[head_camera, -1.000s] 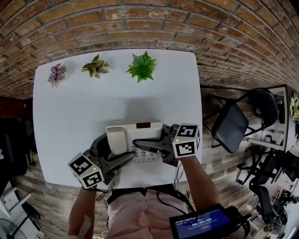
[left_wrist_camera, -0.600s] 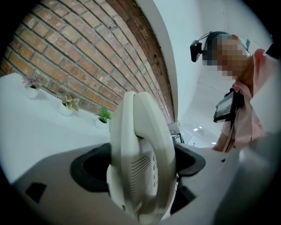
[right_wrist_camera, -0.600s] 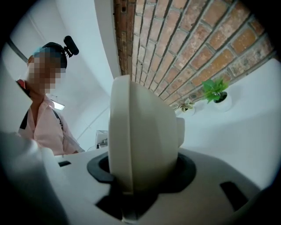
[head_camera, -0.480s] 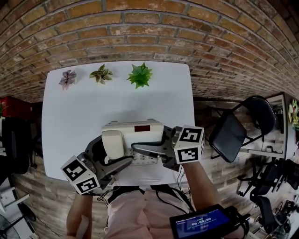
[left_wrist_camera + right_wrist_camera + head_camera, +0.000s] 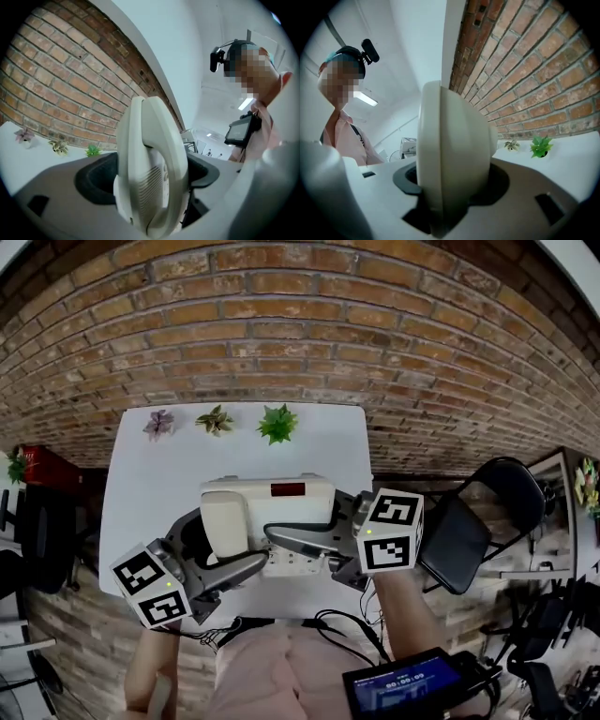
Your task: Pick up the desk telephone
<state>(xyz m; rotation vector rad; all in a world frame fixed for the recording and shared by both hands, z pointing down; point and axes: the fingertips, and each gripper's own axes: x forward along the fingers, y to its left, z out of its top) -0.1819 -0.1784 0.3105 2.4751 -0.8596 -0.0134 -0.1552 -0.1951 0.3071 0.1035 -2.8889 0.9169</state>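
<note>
The cream desk telephone (image 5: 267,512), with its handset (image 5: 225,521) on the cradle and a dark red display, hangs in the air above the white table (image 5: 150,474). My left gripper (image 5: 223,547) is shut on the phone's left, handset side. My right gripper (image 5: 309,535) is shut on its right side. In the left gripper view the telephone (image 5: 150,154) stands edge-on between the jaws of the left gripper (image 5: 150,192). The right gripper view shows the telephone's smooth side (image 5: 454,150) wedged in the right gripper (image 5: 450,192). A cord trails below the phone.
Three small potted plants (image 5: 277,423) (image 5: 216,420) (image 5: 159,423) line the table's far edge against a brick wall (image 5: 281,324). A black folding chair (image 5: 459,531) stands right of the table. A red crate (image 5: 42,470) sits at the left. A small screen (image 5: 412,685) hangs at the person's waist.
Both grippers have risen together with the telephone, which has left the table. The table and plants now look smaller and farther below. The grips have not shifted.
</note>
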